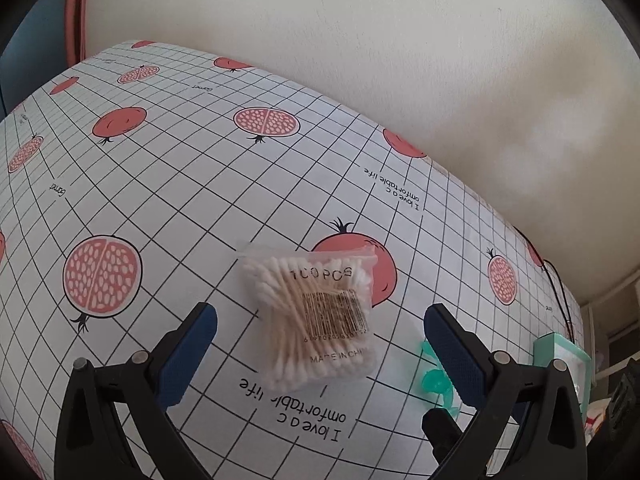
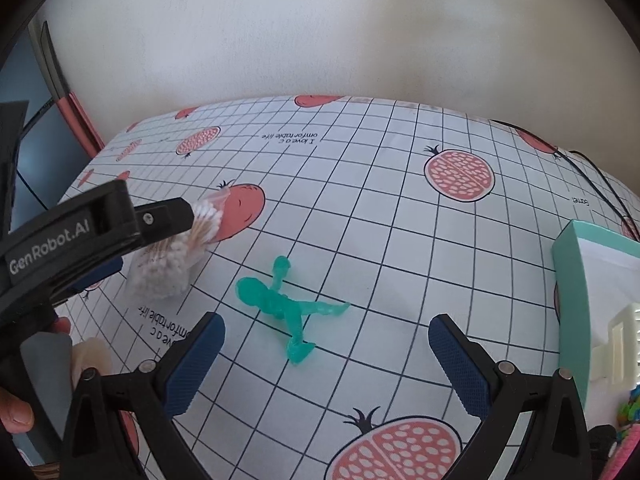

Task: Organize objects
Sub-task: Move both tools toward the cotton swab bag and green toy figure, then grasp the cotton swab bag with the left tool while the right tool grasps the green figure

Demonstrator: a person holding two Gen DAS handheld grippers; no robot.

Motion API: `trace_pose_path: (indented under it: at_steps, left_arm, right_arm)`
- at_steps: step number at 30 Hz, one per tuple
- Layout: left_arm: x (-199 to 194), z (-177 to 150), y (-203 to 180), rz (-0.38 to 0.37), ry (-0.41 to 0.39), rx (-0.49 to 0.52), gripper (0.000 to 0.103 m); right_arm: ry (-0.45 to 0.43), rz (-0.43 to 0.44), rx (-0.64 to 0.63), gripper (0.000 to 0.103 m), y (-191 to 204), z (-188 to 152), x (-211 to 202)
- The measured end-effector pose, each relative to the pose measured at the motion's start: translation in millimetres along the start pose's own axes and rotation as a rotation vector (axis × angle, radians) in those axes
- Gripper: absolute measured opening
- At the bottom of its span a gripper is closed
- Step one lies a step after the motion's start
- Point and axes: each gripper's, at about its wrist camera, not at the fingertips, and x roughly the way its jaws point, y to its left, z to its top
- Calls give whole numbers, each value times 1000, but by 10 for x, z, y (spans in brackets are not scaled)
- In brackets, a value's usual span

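A clear bag of cotton swabs (image 1: 316, 316) printed "100 PCS" lies flat on the pomegranate-print tablecloth (image 1: 168, 184). My left gripper (image 1: 320, 320) is open, its blue pads on either side of the bag, not touching it. The bag also shows in the right wrist view (image 2: 172, 256), partly hidden behind the left gripper's body. A small green translucent figurine (image 2: 286, 304) lies on the cloth. My right gripper (image 2: 326, 332) is open just in front of it, empty. The figurine peeks out by the left gripper's right finger (image 1: 434, 380).
A mint-green open box (image 2: 588, 276) with a white inside stands at the right; it also shows in the left wrist view (image 1: 564, 356). A cream ribbed plastic piece (image 2: 618, 344) sits by it. A black cable (image 2: 600, 176) runs along the far right edge. A wall backs the table.
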Motion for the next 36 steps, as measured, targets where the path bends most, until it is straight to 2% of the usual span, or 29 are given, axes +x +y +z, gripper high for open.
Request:
trace_pose_path:
  at_steps: [8, 17, 21, 24, 30, 36]
  left_arm:
    - [97, -8, 30, 16, 9, 4, 103]
    - [107, -31, 2, 30, 6, 29, 102]
    - [129, -40, 9, 39, 16, 34, 82]
    - [157, -52, 7, 46, 22, 44, 80]
    - [142, -59, -1, 64, 20, 56, 58]
    - [124, -57, 37, 71, 18, 59, 52]
  right_arm:
    - [9, -41, -32, 99, 62, 22, 87]
    - [1, -102, -72, 86, 169, 69, 124]
    - [-1, -121, -80, 84, 189, 72, 136]
    - [-6, -125, -75, 80, 186, 68, 132]
    - [-11, -130, -67, 62, 141, 73, 93]
    - [-10, -123, -64, 46, 58, 71, 65]
